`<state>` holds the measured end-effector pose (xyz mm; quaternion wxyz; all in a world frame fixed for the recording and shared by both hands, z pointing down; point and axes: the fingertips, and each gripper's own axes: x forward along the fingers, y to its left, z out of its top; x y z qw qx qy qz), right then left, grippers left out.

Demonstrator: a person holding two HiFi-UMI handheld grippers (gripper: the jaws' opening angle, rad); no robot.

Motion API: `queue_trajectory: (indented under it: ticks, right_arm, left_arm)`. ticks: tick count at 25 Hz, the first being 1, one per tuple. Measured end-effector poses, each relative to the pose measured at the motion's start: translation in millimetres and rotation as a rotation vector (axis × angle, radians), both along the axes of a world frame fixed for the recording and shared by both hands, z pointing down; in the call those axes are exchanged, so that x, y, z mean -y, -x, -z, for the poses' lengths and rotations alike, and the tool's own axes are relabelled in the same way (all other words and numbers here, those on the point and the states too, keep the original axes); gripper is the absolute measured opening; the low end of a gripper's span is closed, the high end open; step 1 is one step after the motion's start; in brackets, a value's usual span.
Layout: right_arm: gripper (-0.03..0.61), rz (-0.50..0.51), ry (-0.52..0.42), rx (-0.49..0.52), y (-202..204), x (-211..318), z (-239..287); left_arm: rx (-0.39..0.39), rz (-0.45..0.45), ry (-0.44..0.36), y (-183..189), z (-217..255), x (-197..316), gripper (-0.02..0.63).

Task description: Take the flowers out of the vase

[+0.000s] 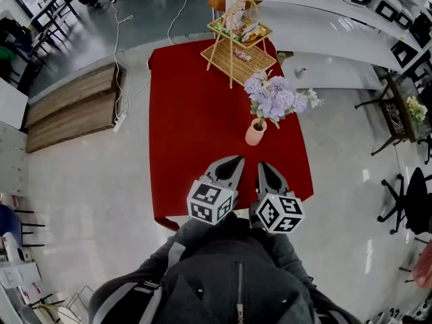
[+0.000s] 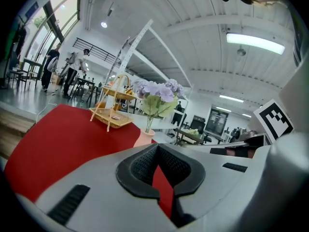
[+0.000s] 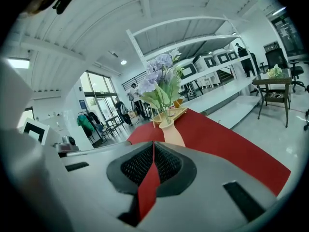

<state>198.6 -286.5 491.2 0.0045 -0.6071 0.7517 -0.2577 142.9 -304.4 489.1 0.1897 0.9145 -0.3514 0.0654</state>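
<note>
**A:** What are you worrying about with the flowers?

**B:** I'm thinking the bunch of lilac blossoms with green leaves [image 1: 273,100] may drag its small peach ceramic vase [image 1: 256,132] up or over if I'm pulling the stems with nothing steadying the vase.

**A:** How is it looking?

**B:** It's standing upright but top-heavy, its head spreading right. It's sitting right of centre on the red-covered table [image 1: 196,127], nearer than the two-tier bamboo stand [image 1: 237,46]. My left gripper [image 1: 234,160] and right gripper [image 1: 264,167] are hovering over the near edge, both with jaws together on nothing.
</note>
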Motion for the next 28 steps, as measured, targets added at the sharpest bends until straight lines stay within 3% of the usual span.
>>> queue_trajectory:
  ticks: [11,17,18,20,21,28]
  right_arm:
    - [0.012,0.027,-0.096,-0.031,-17.0,48.7,25.5]
    - [0.014,-0.017,-0.134,-0.042,-27.7,72.3,37.9]
    - [0.02,-0.017,-0.134,-0.043,-28.1,75.6,38.2]
    - [0.12,-0.013,-0.128,-0.039,-27.0,81.7,37.5]
    - [0.14,-0.016,-0.125,-0.037,-26.5,84.5,36.5]
    - [0.158,-0.058,-0.103,-0.063,-24.9,105.2,31.2]
  left_arm:
    - [-0.025,0.05,-0.06,-18.4,17.2,37.3,0.009]
    - [-0.029,0.071,-0.095,-10.5,31.1,45.5,0.008]
    - [-0.032,0.073,-0.101,-9.5,33.1,47.1,0.009]
    - [-0.037,0.074,-0.109,-8.5,36.0,51.8,0.008]
    - [-0.038,0.073,-0.11,-8.4,36.2,54.5,0.008]
    - [-0.044,0.07,-0.078,-7.9,31.7,72.1,0.008]
